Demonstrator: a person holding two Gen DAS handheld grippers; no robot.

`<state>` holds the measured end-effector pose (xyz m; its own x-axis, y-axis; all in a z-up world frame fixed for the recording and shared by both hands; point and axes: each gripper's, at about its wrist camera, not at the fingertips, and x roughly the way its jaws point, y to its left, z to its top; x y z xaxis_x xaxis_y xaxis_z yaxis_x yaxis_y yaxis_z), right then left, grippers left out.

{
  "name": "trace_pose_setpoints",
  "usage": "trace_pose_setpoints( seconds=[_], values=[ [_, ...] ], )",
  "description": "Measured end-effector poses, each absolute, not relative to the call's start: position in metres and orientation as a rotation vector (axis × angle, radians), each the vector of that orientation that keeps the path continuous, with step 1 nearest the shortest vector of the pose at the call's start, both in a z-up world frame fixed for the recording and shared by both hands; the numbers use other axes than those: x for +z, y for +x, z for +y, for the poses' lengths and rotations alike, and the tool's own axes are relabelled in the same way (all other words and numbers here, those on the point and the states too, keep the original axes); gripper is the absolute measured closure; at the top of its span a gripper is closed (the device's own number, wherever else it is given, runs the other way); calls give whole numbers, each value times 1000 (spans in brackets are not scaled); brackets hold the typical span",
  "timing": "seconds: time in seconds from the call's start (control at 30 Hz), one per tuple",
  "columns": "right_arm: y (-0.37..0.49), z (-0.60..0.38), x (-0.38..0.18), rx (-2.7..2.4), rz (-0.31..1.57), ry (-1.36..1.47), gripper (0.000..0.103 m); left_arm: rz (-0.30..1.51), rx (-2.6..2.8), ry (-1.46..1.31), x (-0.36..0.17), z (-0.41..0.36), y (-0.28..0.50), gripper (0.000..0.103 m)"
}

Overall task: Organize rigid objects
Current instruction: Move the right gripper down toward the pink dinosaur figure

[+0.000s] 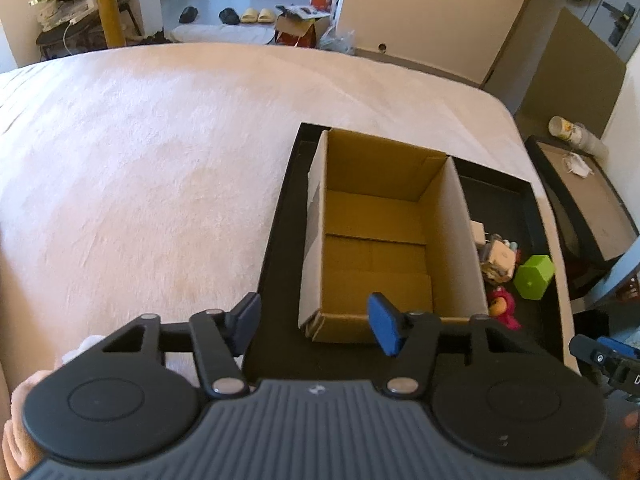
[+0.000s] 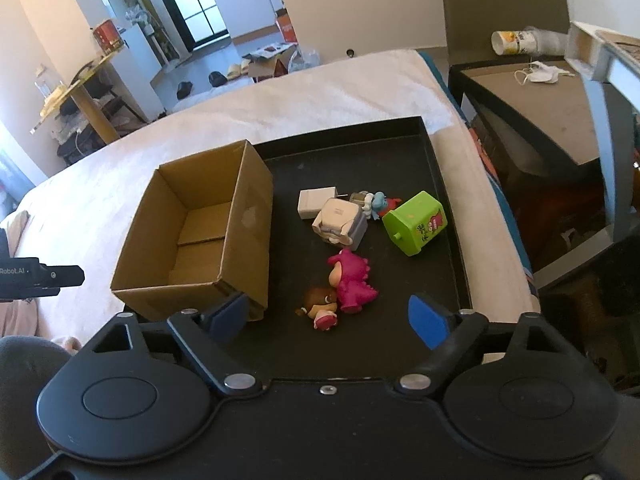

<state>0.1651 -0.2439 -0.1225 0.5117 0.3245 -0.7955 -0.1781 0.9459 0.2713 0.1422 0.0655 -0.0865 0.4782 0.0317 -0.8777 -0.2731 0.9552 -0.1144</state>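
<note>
The only writing that reads clearly is "Robot.AI" on the left gripper's body where it shows at the left edge of the right wrist view; the green bin (image 2: 414,222) carries a printed sticker too small to read. A black tray (image 2: 448,216) lies on a pale plush blanket (image 1: 140,168) over a bed, with a dark side table (image 2: 532,120) holding a paper cup (image 2: 510,43) and a face mask (image 2: 538,72) beyond its right edge, and slippers (image 1: 258,15) on the floor of the room behind. In the tray stands an open cardboard box (image 2: 192,236), nothing visible inside it. To its right lie a white charger (image 2: 316,203), a grey-white cube toy (image 2: 340,224), a small blue figure (image 2: 378,202), the tipped green bin, a pink dinosaur doll (image 2: 354,280) and a brown-haired doll (image 2: 320,306), the two dolls touching. The left gripper (image 1: 316,322) hangs spread wide over the box's near edge, holding nothing. The right gripper (image 2: 328,322) is also wide apart and bare, the dolls just ahead between its fingers
</note>
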Motion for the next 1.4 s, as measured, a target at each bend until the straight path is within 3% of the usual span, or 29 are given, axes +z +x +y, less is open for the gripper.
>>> trace_pose_setpoints(
  seconds=[0.1,0.5,0.67,0.97,1.2,1.4],
  values=[
    [176,-243,-128,298,1013,163,22,1076,195,-249,-93,67,153,47],
    [221,-232,-156,307,1106,125,36,1178,216,-253,-126,78,191,66],
    [236,-222,-166,326,1141,97,38,1220,209,-262,-138,83,203,79],
    [259,-209,-187,319,1196,50,38,1248,205,-249,-154,82,214,80],
    [259,-201,-200,304,1229,-7,38,1212,232,-295,-158,91,211,92],
    [261,-192,-207,292,1241,-49,45,1193,226,-280,-157,90,208,92]
  ],
)
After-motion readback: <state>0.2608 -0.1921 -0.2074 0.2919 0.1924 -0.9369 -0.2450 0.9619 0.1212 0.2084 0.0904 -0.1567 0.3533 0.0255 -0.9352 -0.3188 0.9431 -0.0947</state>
